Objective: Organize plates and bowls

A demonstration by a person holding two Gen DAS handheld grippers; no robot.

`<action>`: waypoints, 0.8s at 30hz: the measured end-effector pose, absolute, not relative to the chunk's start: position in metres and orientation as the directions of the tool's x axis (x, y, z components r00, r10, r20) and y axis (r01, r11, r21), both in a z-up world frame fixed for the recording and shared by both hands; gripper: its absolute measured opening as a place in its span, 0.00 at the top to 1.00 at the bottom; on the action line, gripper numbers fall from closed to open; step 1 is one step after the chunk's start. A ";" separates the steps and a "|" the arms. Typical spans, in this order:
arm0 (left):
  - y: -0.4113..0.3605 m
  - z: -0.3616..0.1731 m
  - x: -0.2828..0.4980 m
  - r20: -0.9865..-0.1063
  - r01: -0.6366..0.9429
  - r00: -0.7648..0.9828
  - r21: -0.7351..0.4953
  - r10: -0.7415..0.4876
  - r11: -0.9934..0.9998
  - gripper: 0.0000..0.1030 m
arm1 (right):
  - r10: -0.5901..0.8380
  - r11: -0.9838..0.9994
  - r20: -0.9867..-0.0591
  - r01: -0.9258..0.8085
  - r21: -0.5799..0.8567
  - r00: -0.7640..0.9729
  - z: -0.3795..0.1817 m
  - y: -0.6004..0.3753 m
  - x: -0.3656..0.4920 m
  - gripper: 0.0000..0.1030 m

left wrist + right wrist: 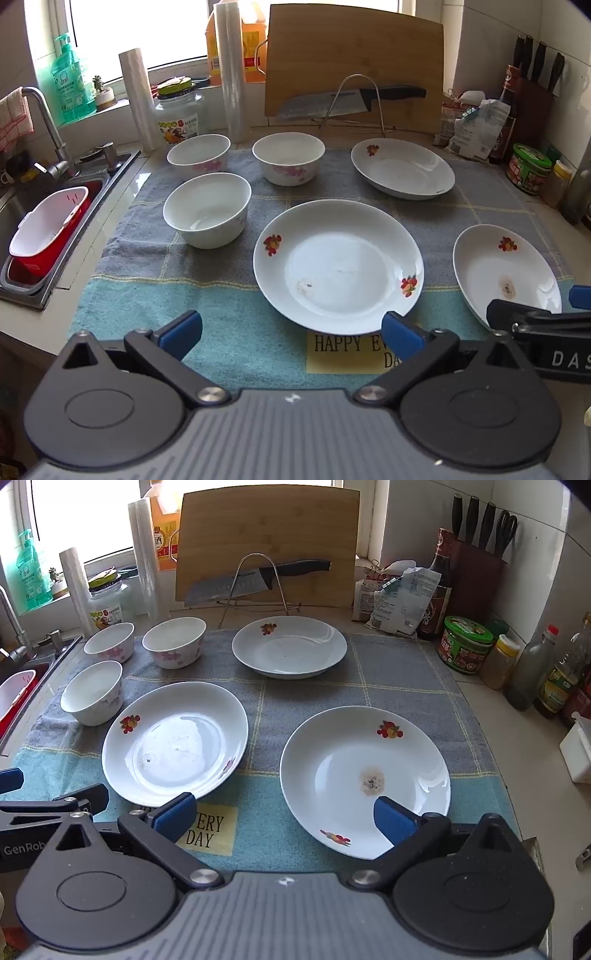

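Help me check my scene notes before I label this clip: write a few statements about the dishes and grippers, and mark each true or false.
1. Three bowls stand on the towel. True: the front bowl, the back left bowl and the back right bowl.
2. The plates are stacked in one pile. False: the far plate, the left plate and the right plate lie apart.
3. The left gripper holds a bowl. False: it is open and empty.
4. The right gripper is open. True.
5. The knife lies in a plate. False: it rests on a wire rack before the cutting board.
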State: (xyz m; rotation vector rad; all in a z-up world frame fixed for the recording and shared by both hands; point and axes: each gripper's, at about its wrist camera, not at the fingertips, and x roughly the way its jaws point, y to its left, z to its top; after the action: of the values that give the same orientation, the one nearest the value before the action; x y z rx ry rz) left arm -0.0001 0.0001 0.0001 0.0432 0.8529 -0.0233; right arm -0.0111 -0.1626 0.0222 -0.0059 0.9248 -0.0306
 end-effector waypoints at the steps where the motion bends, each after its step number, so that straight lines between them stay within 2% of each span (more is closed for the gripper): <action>1: 0.000 0.000 0.000 -0.753 0.037 0.658 0.031 -0.001 0.999 0.01 | -0.027 1.000 -0.798 0.022 -0.017 0.602 0.022 -0.162 -0.011 0.00; 24: 0.002 0.006 0.000 -0.753 0.025 0.658 0.024 0.002 0.999 0.01 | -0.016 1.000 -0.784 0.021 -0.003 0.621 0.026 -0.163 -0.012 0.00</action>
State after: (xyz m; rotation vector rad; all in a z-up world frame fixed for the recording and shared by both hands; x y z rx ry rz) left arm 0.0003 0.0024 0.0057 0.0331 0.8524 -0.0127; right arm -0.0116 -0.1627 0.0262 0.0068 0.9011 -0.0212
